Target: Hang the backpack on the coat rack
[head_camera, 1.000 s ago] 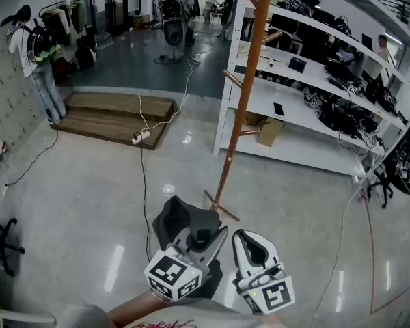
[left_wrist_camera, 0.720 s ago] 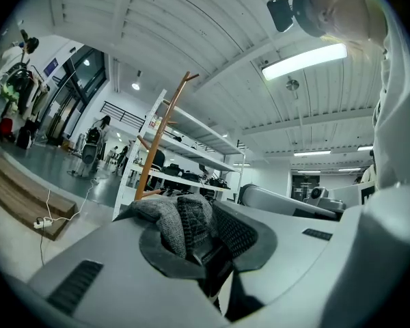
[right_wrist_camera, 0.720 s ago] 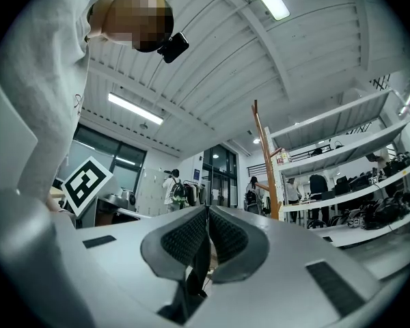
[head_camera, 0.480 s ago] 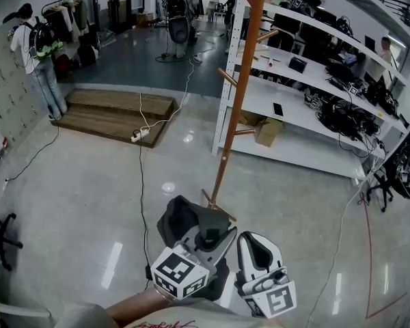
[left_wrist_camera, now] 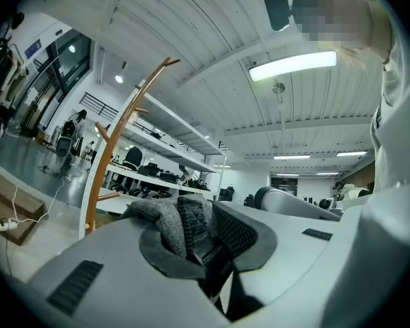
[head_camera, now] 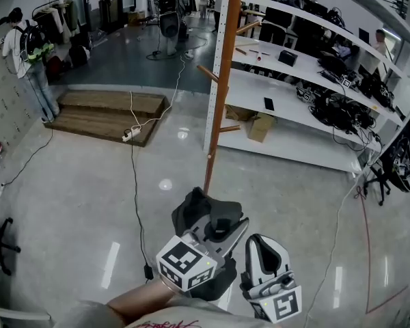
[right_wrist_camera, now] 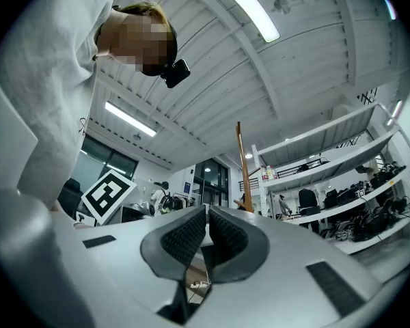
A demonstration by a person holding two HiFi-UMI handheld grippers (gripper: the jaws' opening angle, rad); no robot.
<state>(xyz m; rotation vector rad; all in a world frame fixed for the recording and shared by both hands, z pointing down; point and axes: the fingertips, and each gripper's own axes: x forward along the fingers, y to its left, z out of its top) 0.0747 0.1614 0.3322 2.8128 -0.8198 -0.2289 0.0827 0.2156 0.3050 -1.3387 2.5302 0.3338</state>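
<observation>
The left hand-held gripper (head_camera: 224, 225), low in the middle of the head view, was clamped on a grey woven strap of the black backpack (head_camera: 193, 210), which bulged dark around its jaws above the glossy floor (head_camera: 89, 203). The right hand-held gripper (head_camera: 263, 249), just to its right, had its jaws almost together, nothing between them. The wooden coat rack (head_camera: 219, 94) stood just beyond, upper middle, before white shelves (head_camera: 307, 94).
</observation>
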